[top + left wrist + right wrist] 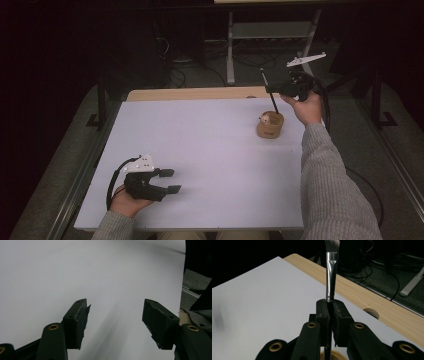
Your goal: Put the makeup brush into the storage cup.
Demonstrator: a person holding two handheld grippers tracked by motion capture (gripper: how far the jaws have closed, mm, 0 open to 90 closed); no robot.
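One brush point(331, 272) clamped in the right gripper point(274, 90) w/ its handle end dipping into one wooden cup point(270, 126), left gripper point(169, 181) sits wide open & empty on the white table point(200, 150).

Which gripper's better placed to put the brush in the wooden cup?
Right. The right gripper is shut on the brush, whose lower end reaches the cup. The left gripper sits open, well away at the near left.

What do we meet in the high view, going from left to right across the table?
Left gripper, open above the white sheet → wooden cup → right gripper, shut on the brush.
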